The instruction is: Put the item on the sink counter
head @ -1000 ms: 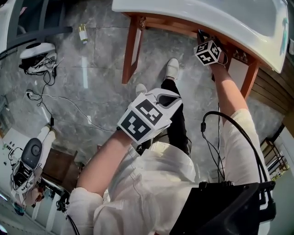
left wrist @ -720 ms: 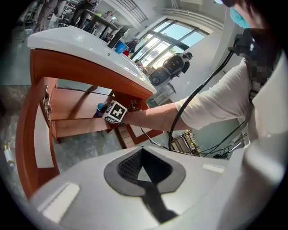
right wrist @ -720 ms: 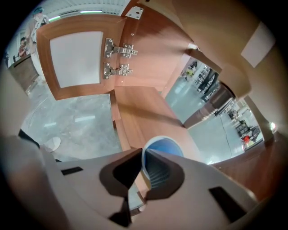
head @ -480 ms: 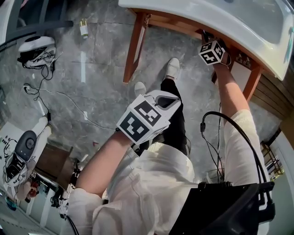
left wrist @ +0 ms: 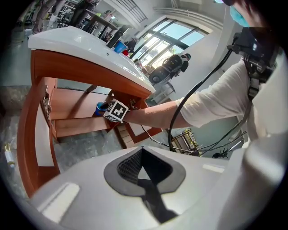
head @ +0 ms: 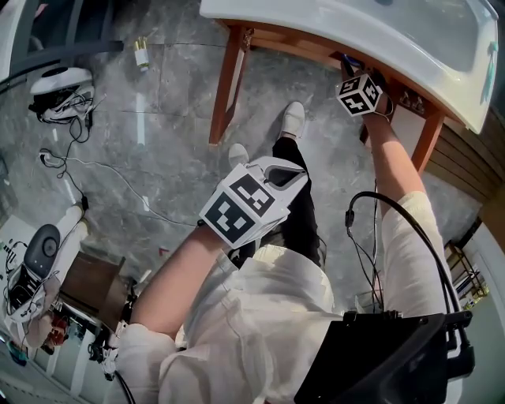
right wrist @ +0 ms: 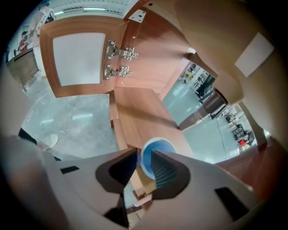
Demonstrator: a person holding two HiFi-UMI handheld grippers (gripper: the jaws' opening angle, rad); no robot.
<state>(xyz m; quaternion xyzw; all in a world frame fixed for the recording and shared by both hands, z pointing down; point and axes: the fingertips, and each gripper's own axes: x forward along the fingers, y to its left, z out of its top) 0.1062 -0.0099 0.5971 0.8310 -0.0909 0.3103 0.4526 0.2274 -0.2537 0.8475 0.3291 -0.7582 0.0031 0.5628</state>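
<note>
Nearest us, at the middle of the head view, the left gripper (left wrist: 142, 150) hangs with its ridged black pads pressed together on nothing. Out at one o'clock, the right gripper (right wrist: 144, 155) reaches under the vanity. Its jaws have just been opening and now stand apart, with the blue cup (right wrist: 156, 147) at their tips. The cup's rim sits partly between the pads, though we see no squeeze on it. The cup is smooth, round and plastic-looking with a pale rim, and it stands upright on the reddish wooden shelf (right wrist: 144, 121) below the basin. Farther off, at twelve o'clock, lies the sink counter (head: 355, 24), white, glossy and rounded at its edge, on a square-legged wooden frame (head: 225, 87). We judge the task barely begun: the cup has yet to be grasped, lifted clear of the shelf and set on the counter
</note>
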